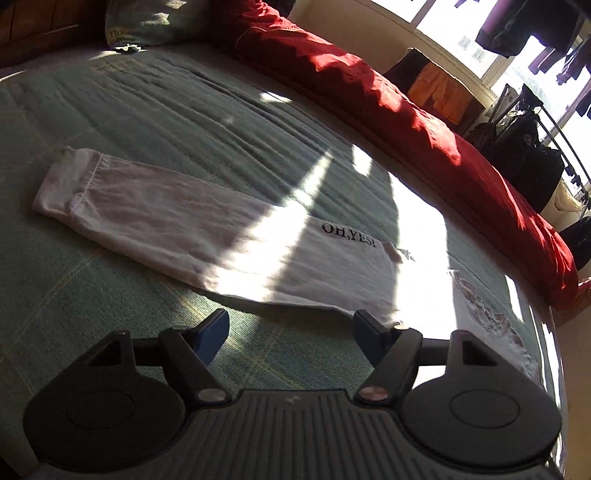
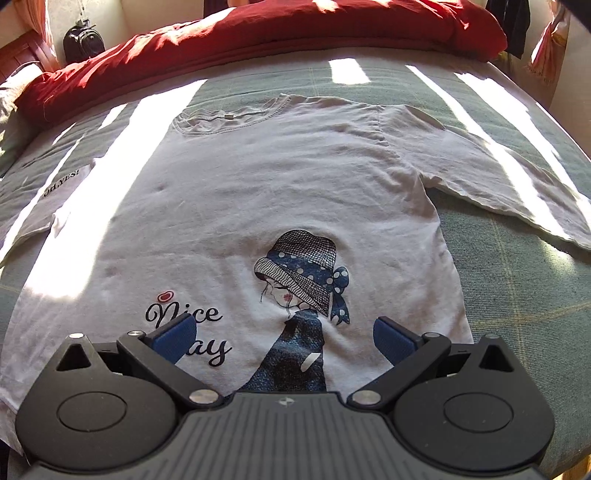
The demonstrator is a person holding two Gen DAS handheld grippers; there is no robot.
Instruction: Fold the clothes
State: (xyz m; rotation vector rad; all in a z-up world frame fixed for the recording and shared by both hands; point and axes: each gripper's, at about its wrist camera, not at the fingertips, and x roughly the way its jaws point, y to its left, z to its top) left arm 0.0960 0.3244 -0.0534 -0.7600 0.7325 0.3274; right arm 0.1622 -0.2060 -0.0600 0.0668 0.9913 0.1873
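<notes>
White long-sleeve shirt (image 2: 280, 192) spread flat, print up, on green bedspread (image 2: 517, 295), both sleeves out to sides, nothing folded yet; red duvet (image 2: 258, 33) bunched beyond collar

Right gripper (image 2: 284, 336) hovers over hem, jaws wide, holding nothing

Left gripper (image 1: 290, 330) just short of "OH,YES!" sleeve (image 1: 177, 218), jaws wide, empty

Judgement: step 1, sleeve fold, about to start. Next move calls for pinching sleeve near cuff, carrying it across chest

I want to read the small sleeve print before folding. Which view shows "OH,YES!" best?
The left wrist view: the OH,YES! print sits large and legible on the outstretched sleeve. The right wrist view shows it small and tilted at the left edge.
</notes>
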